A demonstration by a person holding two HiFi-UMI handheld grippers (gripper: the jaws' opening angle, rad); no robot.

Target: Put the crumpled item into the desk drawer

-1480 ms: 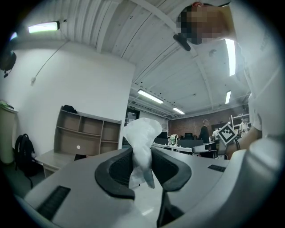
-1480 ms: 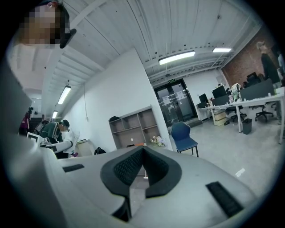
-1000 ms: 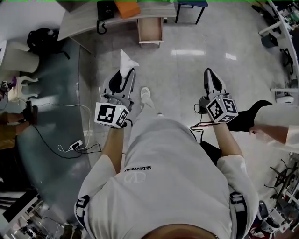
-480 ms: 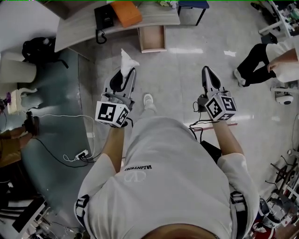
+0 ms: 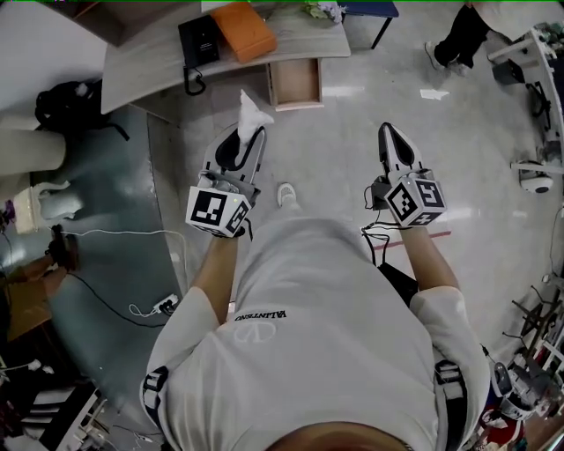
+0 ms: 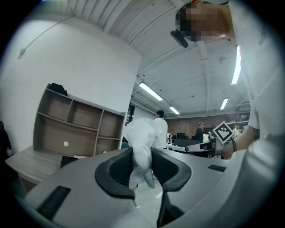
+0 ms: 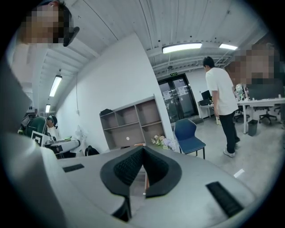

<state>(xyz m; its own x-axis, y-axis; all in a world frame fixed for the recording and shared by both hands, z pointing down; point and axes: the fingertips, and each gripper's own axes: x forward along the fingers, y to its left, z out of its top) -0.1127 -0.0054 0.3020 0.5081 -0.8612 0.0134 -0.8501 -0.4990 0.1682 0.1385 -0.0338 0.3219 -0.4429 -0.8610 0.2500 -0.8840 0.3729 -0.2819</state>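
A white crumpled item (image 5: pixel 252 110) sticks out ahead of my left gripper (image 5: pixel 249 132), whose jaws are shut on it. In the left gripper view the crumpled item (image 6: pixel 143 147) is pinched between the two dark pads. The desk drawer (image 5: pixel 295 84) stands pulled out from the grey desk (image 5: pixel 159 62), ahead and a little right of the left gripper, with floor between them. My right gripper (image 5: pixel 390 132) hangs over the floor to the right, its jaws shut with nothing between them; the pads (image 7: pixel 138 167) meet at the tip.
On the desk lie an orange box (image 5: pixel 247 26) and a black phone (image 5: pixel 199 40). A glass partition edge (image 5: pixel 154 167) runs along the left. A blue chair (image 7: pixel 189 136) and a wooden shelf unit (image 7: pixel 133 129) stand ahead. A person's legs (image 5: pixel 458 35) are at the far right.
The desk and its open drawer have come nearer in the head view as I walk forward. Both grippers keep their pose. The other person has moved away toward the far right.
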